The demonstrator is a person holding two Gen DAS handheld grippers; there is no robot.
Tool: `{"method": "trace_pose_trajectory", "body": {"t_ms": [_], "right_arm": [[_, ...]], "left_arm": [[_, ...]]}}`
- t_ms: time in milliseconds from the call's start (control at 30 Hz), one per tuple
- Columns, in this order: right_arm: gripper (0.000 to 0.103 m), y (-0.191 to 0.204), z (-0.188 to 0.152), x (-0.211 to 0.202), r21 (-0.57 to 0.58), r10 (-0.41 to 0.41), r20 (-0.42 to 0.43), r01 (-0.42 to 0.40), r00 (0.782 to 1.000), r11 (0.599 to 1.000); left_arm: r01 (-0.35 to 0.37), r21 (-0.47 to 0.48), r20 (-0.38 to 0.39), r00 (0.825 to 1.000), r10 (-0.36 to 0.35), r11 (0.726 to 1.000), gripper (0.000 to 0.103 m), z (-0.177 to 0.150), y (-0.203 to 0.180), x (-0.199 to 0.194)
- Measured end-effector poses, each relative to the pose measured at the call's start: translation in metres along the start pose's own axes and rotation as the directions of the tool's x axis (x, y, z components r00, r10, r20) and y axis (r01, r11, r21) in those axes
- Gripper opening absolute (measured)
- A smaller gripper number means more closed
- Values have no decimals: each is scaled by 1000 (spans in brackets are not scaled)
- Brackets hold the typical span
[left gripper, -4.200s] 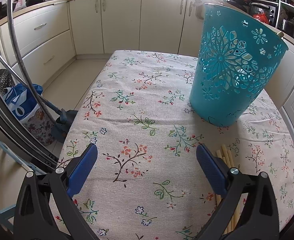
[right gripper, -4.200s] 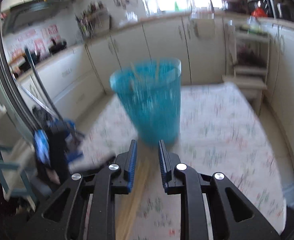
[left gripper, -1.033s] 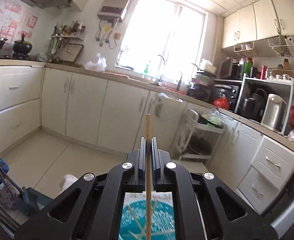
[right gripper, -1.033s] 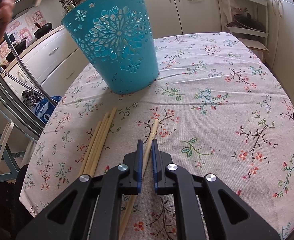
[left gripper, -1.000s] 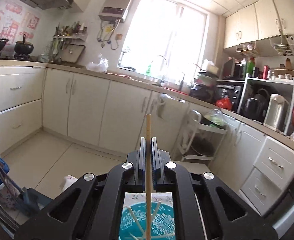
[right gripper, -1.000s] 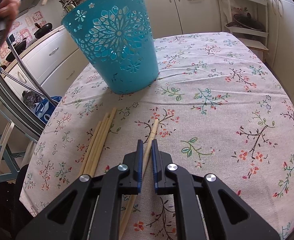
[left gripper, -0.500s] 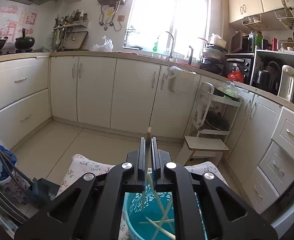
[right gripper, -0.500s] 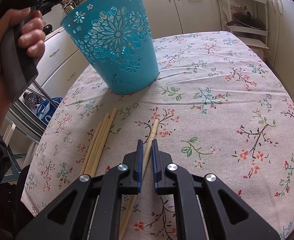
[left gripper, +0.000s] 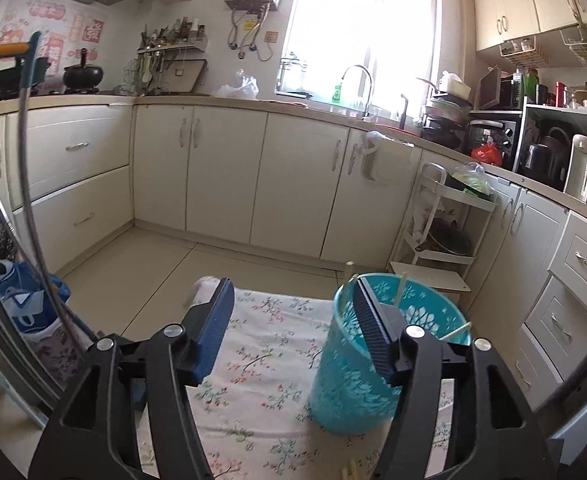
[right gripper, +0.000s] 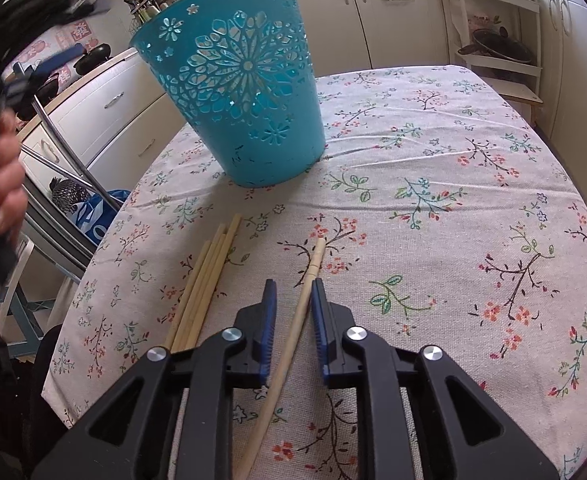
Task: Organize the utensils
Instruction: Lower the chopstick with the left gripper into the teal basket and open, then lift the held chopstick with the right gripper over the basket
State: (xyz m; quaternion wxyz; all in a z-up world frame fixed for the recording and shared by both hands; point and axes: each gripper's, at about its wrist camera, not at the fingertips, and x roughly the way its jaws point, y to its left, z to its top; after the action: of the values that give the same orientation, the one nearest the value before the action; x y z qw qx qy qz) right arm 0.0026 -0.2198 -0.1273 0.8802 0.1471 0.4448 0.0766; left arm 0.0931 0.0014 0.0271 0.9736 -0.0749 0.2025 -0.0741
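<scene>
The left hand-held gripper (left gripper: 293, 328), which a moment ago pinched a chopstick over the teal basket (left gripper: 357, 380), is opening empty, the stick probably inside, while the right hand-held gripper (right gripper: 292, 312) is opening around a chopstick (right gripper: 293, 328) lying on the counter (right gripper: 453, 200).

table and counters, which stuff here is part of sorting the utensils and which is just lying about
Part of the job:
- teal basket
- single chopstick between the right gripper's opening jaws
- chopstick bundle on the tablecloth

Just lying about:
- kettle
- black pot
- blue bag
</scene>
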Motion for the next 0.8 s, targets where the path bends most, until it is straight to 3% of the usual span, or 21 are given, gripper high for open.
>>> {"method": "trace_pose_trajectory", "body": {"t_ms": [133, 233, 467, 533, 600, 700, 800], "right_arm": [[20, 0, 1, -2, -7, -20, -18, 20, 1000, 1000], [18, 8, 1, -1, -61, -70, -32, 68, 997, 996], [11, 29, -4, 4, -215, -217, -32, 206, 976, 955], [10, 31, -5, 4, -228, -228, -31, 215, 973, 950], [8, 25, -4, 2, -190, -201, -45, 189, 979, 963], [6, 9, -4, -7, -70, -82, -61, 78, 995, 995], [6, -1, -1, -23, 27, 31, -25, -31, 999, 999]], "left_arm": [[-52, -34, -87, 995, 49, 998, 68, -43, 29, -3], [-90, -39, -182, 980, 81, 995, 69, -75, 45, 8], [-77, -57, -265, 962, 60, 995, 79, -104, 49, 22], [-73, -73, -299, 953, 48, 995, 81, -108, 50, 28], [-76, -88, -298, 953, 47, 993, 83, -107, 50, 28], [-82, -117, -303, 952, 43, 990, 86, -110, 55, 29], [-84, -123, -317, 947, 41, 989, 86, -111, 56, 31]]}}
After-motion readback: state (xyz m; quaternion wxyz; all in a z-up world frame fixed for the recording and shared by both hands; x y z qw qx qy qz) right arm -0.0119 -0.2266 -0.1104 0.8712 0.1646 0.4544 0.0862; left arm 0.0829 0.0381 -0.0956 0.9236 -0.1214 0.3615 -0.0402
